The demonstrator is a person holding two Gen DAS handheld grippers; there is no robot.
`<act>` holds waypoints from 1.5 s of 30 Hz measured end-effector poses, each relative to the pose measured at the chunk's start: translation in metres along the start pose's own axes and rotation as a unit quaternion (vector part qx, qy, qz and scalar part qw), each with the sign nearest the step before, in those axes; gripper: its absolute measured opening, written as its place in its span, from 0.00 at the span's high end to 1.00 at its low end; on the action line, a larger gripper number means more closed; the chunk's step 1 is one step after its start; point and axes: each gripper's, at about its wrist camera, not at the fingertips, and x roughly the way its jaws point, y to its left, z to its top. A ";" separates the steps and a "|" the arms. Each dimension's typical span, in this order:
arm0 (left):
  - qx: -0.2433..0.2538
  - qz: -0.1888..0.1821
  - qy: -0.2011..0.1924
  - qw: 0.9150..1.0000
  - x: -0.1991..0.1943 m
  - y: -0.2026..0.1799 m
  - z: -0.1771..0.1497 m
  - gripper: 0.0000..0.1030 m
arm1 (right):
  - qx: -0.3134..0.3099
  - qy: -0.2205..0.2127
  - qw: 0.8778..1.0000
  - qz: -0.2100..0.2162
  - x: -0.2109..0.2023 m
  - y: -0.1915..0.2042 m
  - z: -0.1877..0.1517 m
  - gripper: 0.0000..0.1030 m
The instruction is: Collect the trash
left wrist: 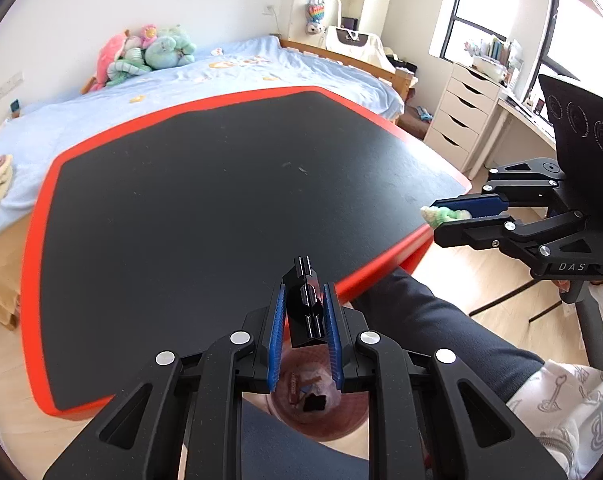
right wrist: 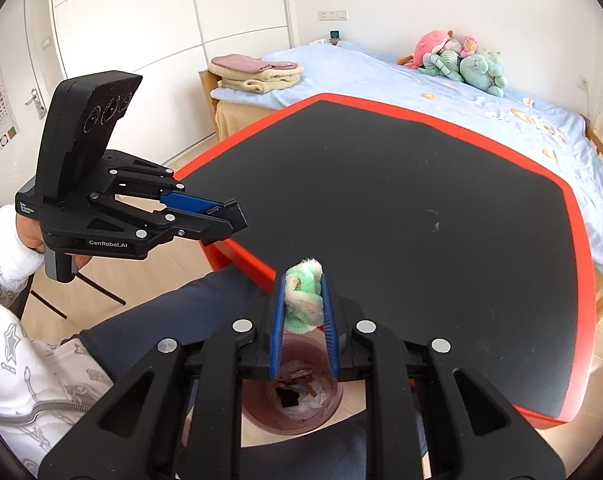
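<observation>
What your next move turns on is that the bin sits straight below both claws, down between your knees, its mouth showing under the fingers in each wrist view with scraps already inside. Your left gripper is clamped narrow on a glossy black plastic piece, whose long axis runs along the fingers and pokes out past the tips. Your right gripper is pinched on a crumpled green-and-white wrapper, held the same way. Both pieces hang over the near red edge of the black table. Neither hand looks clearly nearer the bin, so either load can drop first.
</observation>
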 end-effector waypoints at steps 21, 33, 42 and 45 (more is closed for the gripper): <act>0.012 -0.048 0.024 0.998 0.000 -0.030 -0.029 0.82 | 0.003 0.021 0.999 0.029 0.003 0.019 -0.024 0.83; 0.015 -0.047 0.029 0.998 0.003 -0.033 -0.029 0.81 | 0.005 0.024 0.999 0.037 0.007 0.021 -0.027 0.81; -0.010 -0.036 0.016 0.999 0.005 -0.025 -0.027 0.14 | 0.011 0.027 0.999 0.018 0.012 0.017 -0.032 0.16; -0.014 -0.027 0.012 0.999 0.004 -0.024 -0.026 0.09 | 0.017 0.030 0.999 0.018 0.013 0.015 -0.034 0.10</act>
